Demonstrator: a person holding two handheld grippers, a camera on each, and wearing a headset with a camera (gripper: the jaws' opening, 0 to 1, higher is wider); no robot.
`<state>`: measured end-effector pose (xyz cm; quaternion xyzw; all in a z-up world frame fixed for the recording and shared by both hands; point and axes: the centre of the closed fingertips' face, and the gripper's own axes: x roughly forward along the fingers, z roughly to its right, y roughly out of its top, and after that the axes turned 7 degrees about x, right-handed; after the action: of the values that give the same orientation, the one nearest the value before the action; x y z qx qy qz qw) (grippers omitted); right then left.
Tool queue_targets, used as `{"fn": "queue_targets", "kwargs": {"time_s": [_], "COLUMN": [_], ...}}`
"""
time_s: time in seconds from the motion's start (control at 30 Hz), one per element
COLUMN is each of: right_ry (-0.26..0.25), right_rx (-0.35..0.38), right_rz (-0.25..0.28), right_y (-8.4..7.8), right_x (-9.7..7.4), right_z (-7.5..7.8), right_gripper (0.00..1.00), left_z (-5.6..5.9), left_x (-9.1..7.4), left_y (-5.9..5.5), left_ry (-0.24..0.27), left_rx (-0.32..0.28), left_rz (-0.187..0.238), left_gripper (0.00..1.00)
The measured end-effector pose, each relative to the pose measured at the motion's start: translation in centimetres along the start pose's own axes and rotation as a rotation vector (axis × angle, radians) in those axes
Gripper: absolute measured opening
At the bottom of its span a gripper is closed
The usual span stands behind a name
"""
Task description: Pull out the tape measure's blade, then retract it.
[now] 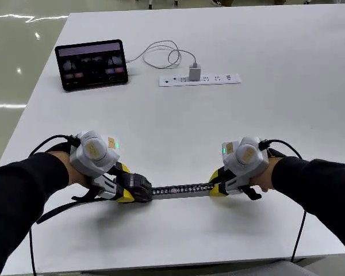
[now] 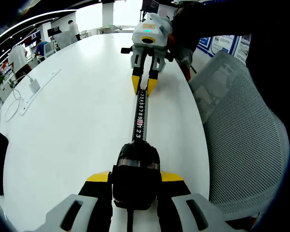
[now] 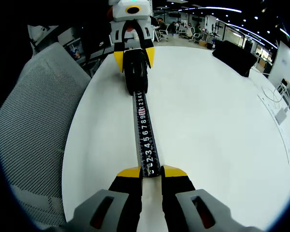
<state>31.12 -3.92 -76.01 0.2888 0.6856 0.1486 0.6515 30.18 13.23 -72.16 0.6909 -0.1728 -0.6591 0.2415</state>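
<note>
The black tape measure case point(image 1: 138, 187) rests on the white table point(image 1: 178, 132) near the front edge, with my left gripper point(image 1: 125, 194) shut on it; the case point(image 2: 136, 174) sits between the yellow-tipped jaws. Its dark blade point(image 1: 181, 189) with white numbers stretches right to my right gripper point(image 1: 216, 188), which is shut on the blade's end. In the right gripper view the blade point(image 3: 144, 133) runs from my right gripper point(image 3: 151, 173) away to the case point(image 3: 135, 70). The left gripper view shows the blade point(image 2: 140, 113) leading to the right gripper point(image 2: 144, 87).
A tablet point(image 1: 92, 64) stands at the far left of the table. A white power strip point(image 1: 199, 79) with a charger and coiled cable lies behind the middle. A grey mesh chair point(image 2: 241, 140) stands at the table's near edge.
</note>
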Motion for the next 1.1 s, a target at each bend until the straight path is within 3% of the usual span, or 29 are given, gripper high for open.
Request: {"fn": "queue_targets", "kwargs": {"time_s": [1.1], "right_ry": [-0.025], "right_rx": [0.03], "right_rz": [-0.016], "right_y": [-1.8], "right_x": [-1.5], "right_z": [0.6], "right_gripper": [0.09], "left_z": [0.1], "left_x": [0.0], "left_y": [0.2], "left_ry": [0.006], "left_rx": [0.022], "left_rz": [0.007], "left_gripper": [0.31]}}
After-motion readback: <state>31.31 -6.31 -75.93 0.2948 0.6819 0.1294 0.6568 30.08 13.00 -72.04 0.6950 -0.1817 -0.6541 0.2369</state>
